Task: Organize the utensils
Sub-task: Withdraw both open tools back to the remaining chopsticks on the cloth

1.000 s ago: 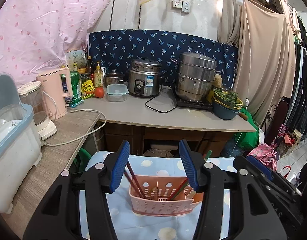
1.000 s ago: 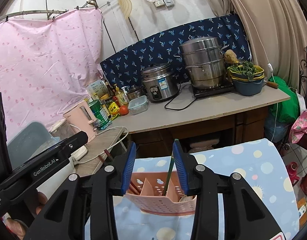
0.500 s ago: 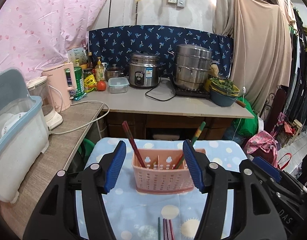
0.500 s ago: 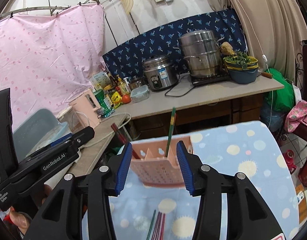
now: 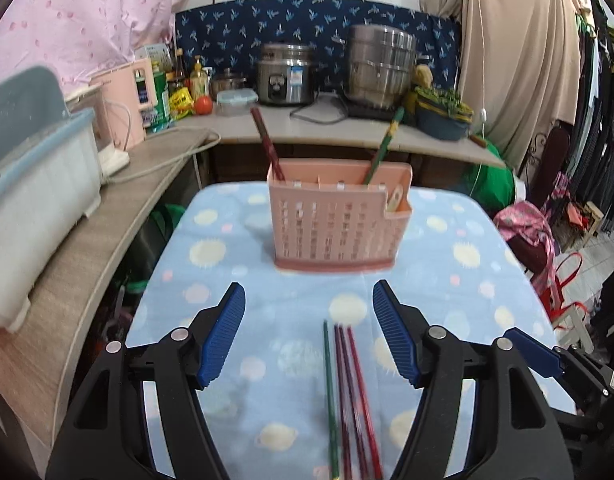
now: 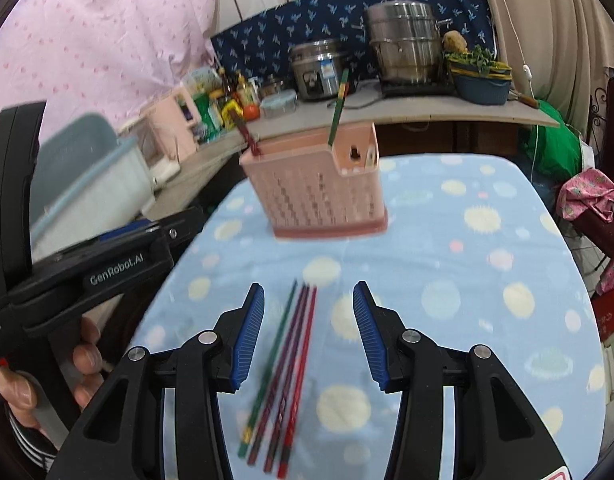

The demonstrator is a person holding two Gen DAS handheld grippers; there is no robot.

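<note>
A pink slotted utensil holder (image 5: 339, 216) (image 6: 319, 192) stands upright on the blue dotted cloth (image 5: 467, 280). A dark red chopstick (image 5: 267, 144) leans in its left end and a green chopstick (image 5: 383, 148) in its right. Several loose chopsticks (image 5: 347, 392) (image 6: 287, 360), one green and the others red, lie side by side on the cloth in front of it. My left gripper (image 5: 309, 286) hovers over their far ends, jaws opening, touching nothing. My right gripper (image 6: 309, 285) is open above the same bundle, with nothing between its pads.
Left of the cloth a wooden counter carries a white and blue dish box (image 5: 35, 184) and a pink kettle (image 5: 123, 108). The back counter holds a rice cooker (image 5: 287, 76), a steel steamer (image 5: 379, 68) and a bowl of greens (image 5: 443, 120). A hand (image 6: 27, 384) holds the left gripper's handle.
Both grippers have drawn back from the pink holder and sunk toward the cloth. The holder, earlier between the jaws, now stands beyond them, the loose chopsticks came into view, and both jaws stand wider.
</note>
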